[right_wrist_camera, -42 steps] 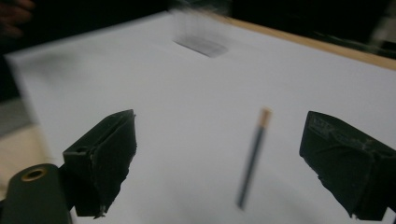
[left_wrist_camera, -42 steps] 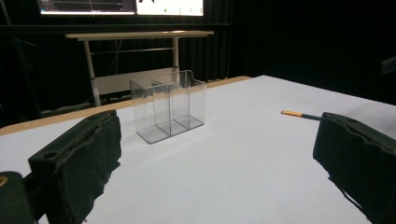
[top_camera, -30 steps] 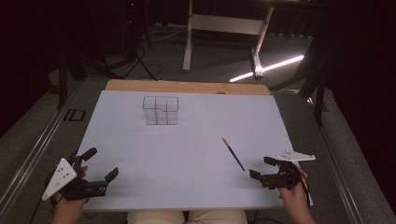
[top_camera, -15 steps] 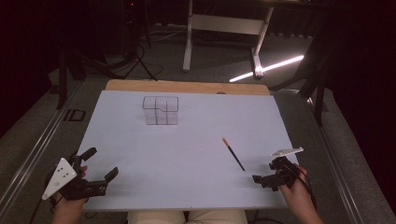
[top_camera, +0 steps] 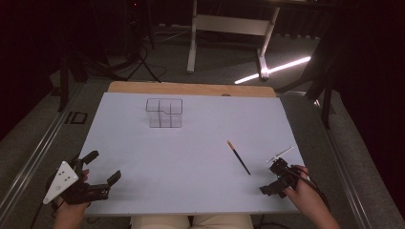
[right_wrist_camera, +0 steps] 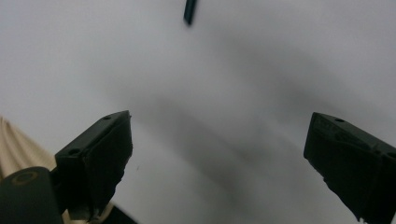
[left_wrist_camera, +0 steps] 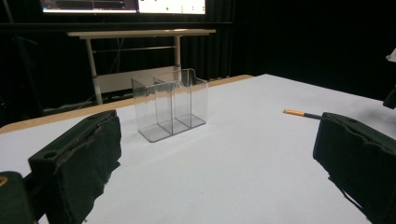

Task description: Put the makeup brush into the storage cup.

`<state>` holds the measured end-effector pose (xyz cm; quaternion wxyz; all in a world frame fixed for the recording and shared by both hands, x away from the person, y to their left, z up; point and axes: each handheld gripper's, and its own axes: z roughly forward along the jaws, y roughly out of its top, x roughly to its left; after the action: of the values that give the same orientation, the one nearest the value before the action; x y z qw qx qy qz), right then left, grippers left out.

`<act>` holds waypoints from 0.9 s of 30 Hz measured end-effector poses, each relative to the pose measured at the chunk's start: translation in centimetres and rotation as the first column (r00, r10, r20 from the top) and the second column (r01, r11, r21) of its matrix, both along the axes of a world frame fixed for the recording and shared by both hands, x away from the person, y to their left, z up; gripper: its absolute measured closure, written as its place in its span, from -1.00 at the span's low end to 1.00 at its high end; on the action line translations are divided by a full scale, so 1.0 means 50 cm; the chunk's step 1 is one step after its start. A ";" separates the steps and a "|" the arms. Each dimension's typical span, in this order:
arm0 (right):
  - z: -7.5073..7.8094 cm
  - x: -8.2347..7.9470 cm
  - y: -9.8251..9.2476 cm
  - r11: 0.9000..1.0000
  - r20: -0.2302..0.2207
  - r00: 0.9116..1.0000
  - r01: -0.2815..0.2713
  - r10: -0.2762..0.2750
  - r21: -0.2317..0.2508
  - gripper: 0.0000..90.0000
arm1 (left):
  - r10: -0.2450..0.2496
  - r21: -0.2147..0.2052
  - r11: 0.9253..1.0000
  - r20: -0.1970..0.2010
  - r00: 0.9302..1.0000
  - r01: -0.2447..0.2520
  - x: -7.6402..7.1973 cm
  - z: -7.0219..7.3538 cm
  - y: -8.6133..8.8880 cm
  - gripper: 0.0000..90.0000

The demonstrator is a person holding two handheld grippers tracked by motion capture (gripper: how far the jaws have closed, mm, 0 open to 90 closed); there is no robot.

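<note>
- High view: I take the clear divided box (top_camera: 165, 113) as my landmark; it stands upright on the white desk (top_camera: 191, 157), toward the far side and a little left of the middle.
- My left claw (top_camera: 101, 167) sits well nearer to me than the box and off to its left, by the near left corner of the desk, its jaws spread wide with nothing between them. The grey three-cornered plate (top_camera: 60, 181) rides on top of it, and my left hand (top_camera: 71, 210) grips it from below.
- A dark pencil (top_camera: 238, 157) with a light tip lies flat on the desk, to the right of the box and nearer to me, well apart from it, slanting away from the box.
- My right claw (top_camera: 277, 179) is further right than the pencil, near the desk's near right corner, close to the pencil's dark end but not touching it. My right hand (top_camera: 305, 193) holds it.
- Left gripper view: both black jaws stand far apart and empty. The box (left_wrist_camera: 170, 103) is ahead between them, its partitions showing through the clear walls. The pencil (left_wrist_camera: 302, 113) lies to the right of the box.
- Right gripper view: my jaws are wide open over bare desk, holding nothing. The dark end of the pencil (right_wrist_camera: 189, 11) pokes in at the top edge.
</note>
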<state>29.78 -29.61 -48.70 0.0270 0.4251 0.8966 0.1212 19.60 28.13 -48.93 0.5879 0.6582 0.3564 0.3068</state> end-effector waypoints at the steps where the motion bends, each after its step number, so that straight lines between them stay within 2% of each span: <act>1: 0.001 0.002 0.002 1.000 -0.013 1.000 0.001 -0.001 -0.018 -0.82 | -0.001 -0.001 1.000 0.000 1.000 0.001 0.000 0.000 0.000 -0.96; 2: 0.004 0.006 0.004 1.000 -0.046 0.999 0.004 -0.005 -0.031 -0.82 | -0.002 0.000 1.000 -0.001 1.000 0.002 0.000 0.000 0.000 -0.96; 8: 0.009 0.013 0.009 0.999 -0.089 0.996 0.006 -0.011 -0.049 -0.82 | -0.005 -0.002 1.000 -0.001 1.000 0.005 0.000 0.001 0.000 -0.96; 11: 0.018 0.020 0.015 0.997 -0.122 0.992 0.009 -0.019 -0.076 -0.82 | -0.005 -0.002 1.000 -0.001 1.000 0.005 0.000 0.000 0.000 -0.96; 15: 0.024 0.026 0.022 0.995 -0.145 0.989 -0.008 -0.007 -0.103 -0.82 | -0.007 -0.002 1.000 -0.001 1.000 0.007 0.000 0.001 -0.001 -0.96; 20: 0.024 0.030 0.030 0.991 -0.190 0.982 -0.034 0.009 -0.126 -0.82 | -0.006 0.000 1.000 -0.002 1.000 0.006 0.000 0.001 -0.002 -0.96; 23: 0.023 0.035 0.035 0.991 -0.213 0.977 -0.022 -0.007 -0.134 -0.82 | -0.005 -0.001 1.000 -0.001 1.000 0.005 -0.001 0.001 -0.001 -0.96; 27: 0.024 0.041 0.043 0.988 -0.262 0.965 -0.038 -0.003 -0.150 -0.82 | -0.006 -0.002 1.000 -0.002 1.000 0.006 -0.001 0.001 -0.001 -0.96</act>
<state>31.82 -27.48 -47.50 -0.0600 0.4259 0.9028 -0.0051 19.55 28.06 -48.87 0.5893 0.6589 0.3552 0.3041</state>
